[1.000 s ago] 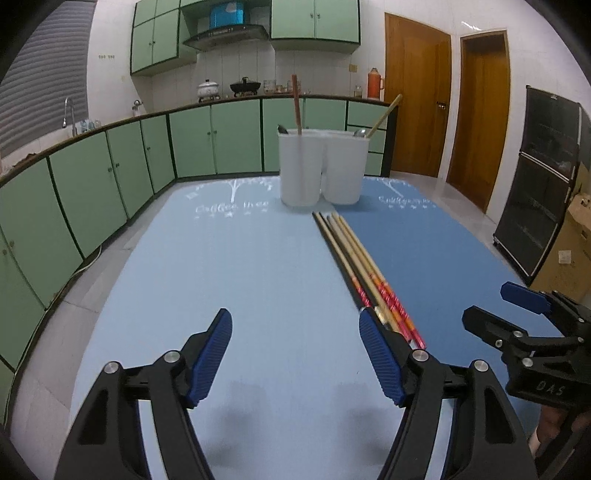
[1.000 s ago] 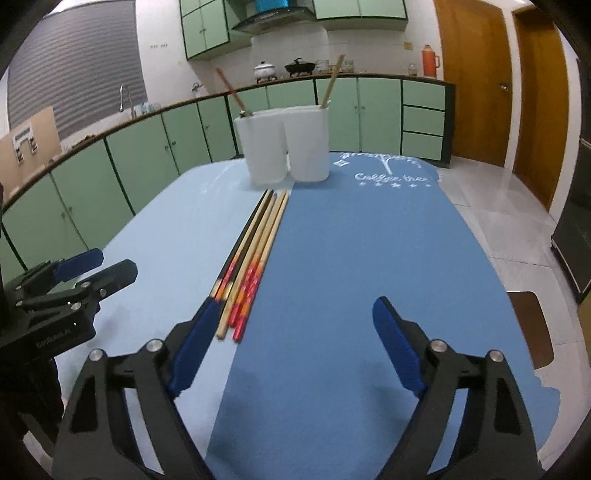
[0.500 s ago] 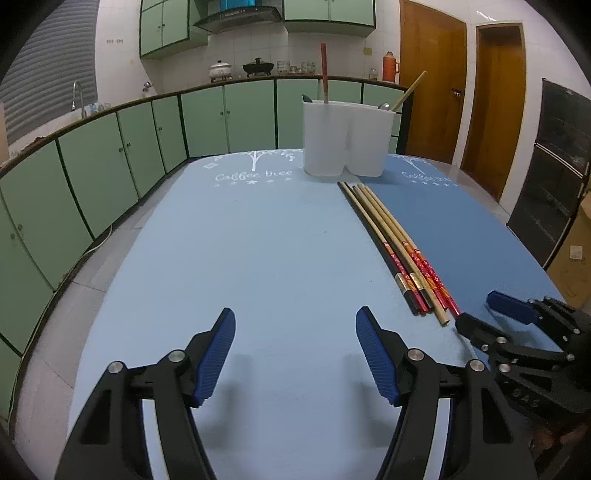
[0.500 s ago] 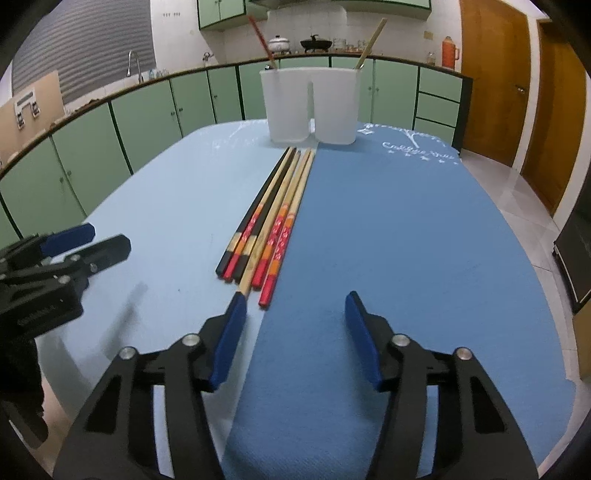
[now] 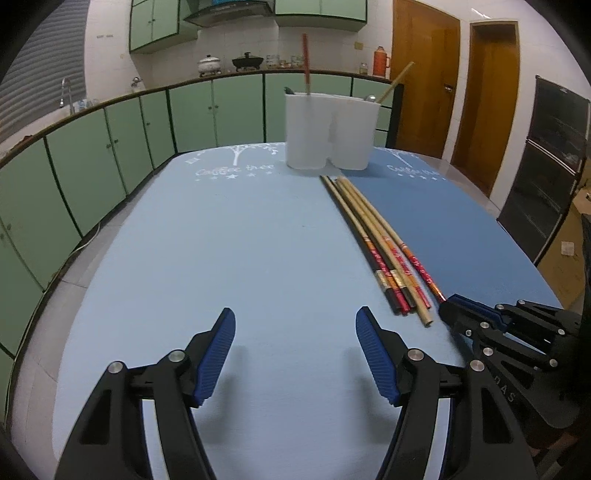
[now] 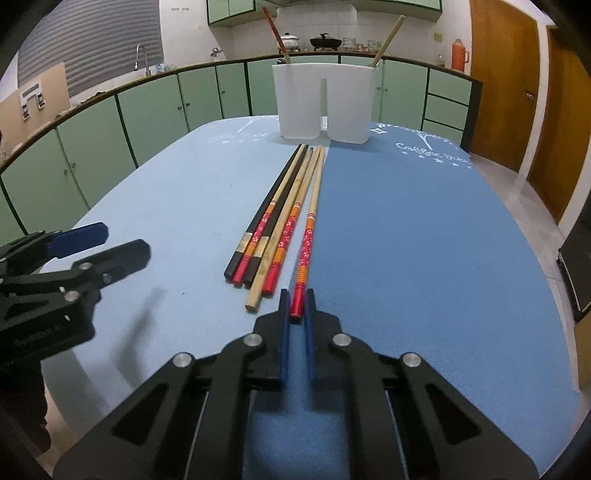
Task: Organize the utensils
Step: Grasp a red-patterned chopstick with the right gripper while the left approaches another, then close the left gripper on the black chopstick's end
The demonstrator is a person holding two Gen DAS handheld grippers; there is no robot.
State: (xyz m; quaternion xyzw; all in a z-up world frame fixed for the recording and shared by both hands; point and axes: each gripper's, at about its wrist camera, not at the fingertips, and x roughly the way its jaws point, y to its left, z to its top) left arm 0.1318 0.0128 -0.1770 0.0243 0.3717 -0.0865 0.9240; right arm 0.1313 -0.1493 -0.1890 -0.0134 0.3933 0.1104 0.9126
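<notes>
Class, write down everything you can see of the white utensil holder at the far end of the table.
The white utensil holder looks like matte, slightly translucent plastic. It has two rounded compartments joined along the top, with a narrow slot between them in front. It stands upright at the far end of the table, across the seam between the light and dark blue cloths. A red chopstick leans out of its left compartment and a tan chopstick out of its right. The loose chopsticks on the table point toward its base; whether they touch is unclear.

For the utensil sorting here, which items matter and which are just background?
Part of the job:
- right gripper, shut on red-ended chopstick
- loose chopsticks
- white holder
- left gripper, open

Just around:
- pots
- orange thermos
- tablecloth
</notes>
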